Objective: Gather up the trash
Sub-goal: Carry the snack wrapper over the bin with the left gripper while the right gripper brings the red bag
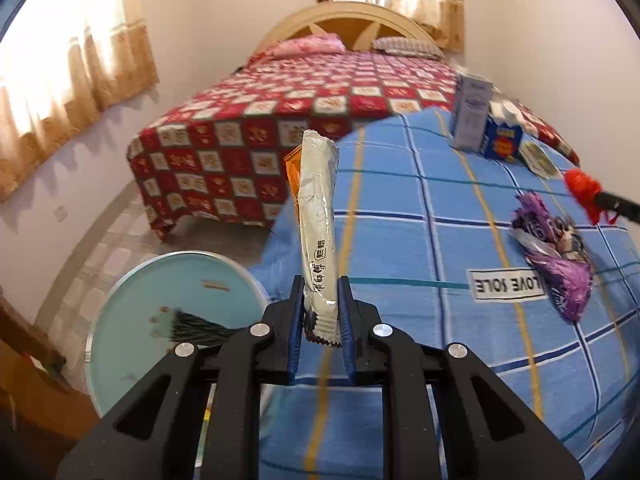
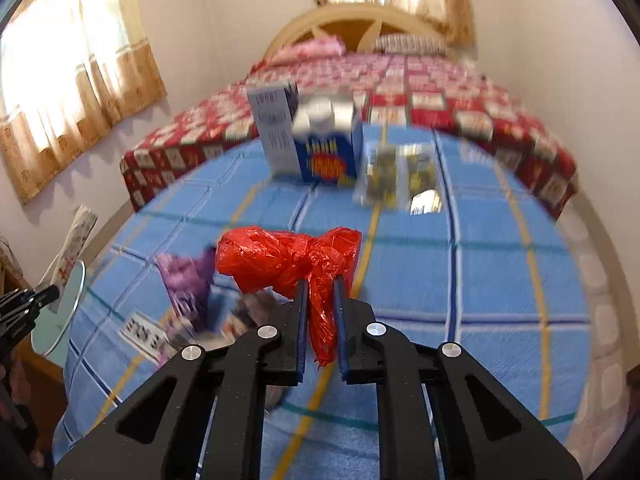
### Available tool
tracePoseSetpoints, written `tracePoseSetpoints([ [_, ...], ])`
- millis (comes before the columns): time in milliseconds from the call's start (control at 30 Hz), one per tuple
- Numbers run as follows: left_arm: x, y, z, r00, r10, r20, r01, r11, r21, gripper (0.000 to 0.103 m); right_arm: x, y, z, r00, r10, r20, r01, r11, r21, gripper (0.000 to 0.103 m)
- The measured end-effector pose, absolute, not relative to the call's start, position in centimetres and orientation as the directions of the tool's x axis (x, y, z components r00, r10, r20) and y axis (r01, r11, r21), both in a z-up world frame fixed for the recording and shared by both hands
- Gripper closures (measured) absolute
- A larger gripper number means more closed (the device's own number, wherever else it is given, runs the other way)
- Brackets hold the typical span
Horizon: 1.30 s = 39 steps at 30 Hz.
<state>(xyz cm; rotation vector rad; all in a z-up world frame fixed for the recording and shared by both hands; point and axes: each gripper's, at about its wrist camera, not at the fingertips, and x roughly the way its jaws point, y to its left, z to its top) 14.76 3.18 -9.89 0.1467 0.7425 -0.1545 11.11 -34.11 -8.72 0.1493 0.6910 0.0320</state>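
While left gripper clamps grey snack wrapper, right gripper pinches red plastic bag; purple wrapper lies on blue cloth.

We're seeing two cartons standing side by side at the far edge of the checked cloth, the bed lying behind them.

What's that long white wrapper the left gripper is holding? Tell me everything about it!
The long wrapper is a thin, shiny, cream-white snack packet with black Chinese characters printed along it and zigzag-cut ends. It looks like crinkly plastic film, creased in the middle, with an orange side showing behind its upper part. It stands nearly upright in the air, its lower end pinched by the left gripper. Nothing else touches it. Behind it lie the blue checked cloth and the red bed.
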Motion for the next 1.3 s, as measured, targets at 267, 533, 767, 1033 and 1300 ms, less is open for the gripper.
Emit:
tracePoseSetpoints([
  [267, 13.4, 7.2, -9.3, 0.740, -0.032, -0.672, 0.123, 0.988, 0.089, 0.086, 12.3, -28.9, -5.9, 0.805, 0.152, -0.574, -0.101, 0.988, 0.120, 0.090],
  [533, 12.9, 10.8, -9.8, 0.729, 0.040, -0.683, 0.053, 0.992, 0.115, 0.086, 14.6, -21.5, -6.4, 0.780, 0.238, -0.579, -0.238, 0.968, 0.077, 0.090],
  [767, 12.3, 13.7, -10.3, 0.716, 0.085, -0.692, 0.000, 0.993, 0.122, 0.086, 15.9, -15.9, -7.2, 0.753, 0.299, -0.587, -0.336, 0.941, 0.049, 0.090],
  [1033, 11.7, 15.6, -10.4, 0.710, 0.112, -0.695, -0.034, 0.992, 0.125, 0.086, 16.2, -11.3, -7.6, 0.727, 0.339, -0.597, -0.408, 0.913, 0.021, 0.090],
  [1300, 11.2, 17.7, -10.8, 0.695, 0.148, -0.704, -0.076, 0.988, 0.133, 0.086, 16.5, -7.3, -8.3, 0.701, 0.375, -0.607, -0.474, 0.881, -0.003, 0.090],
])
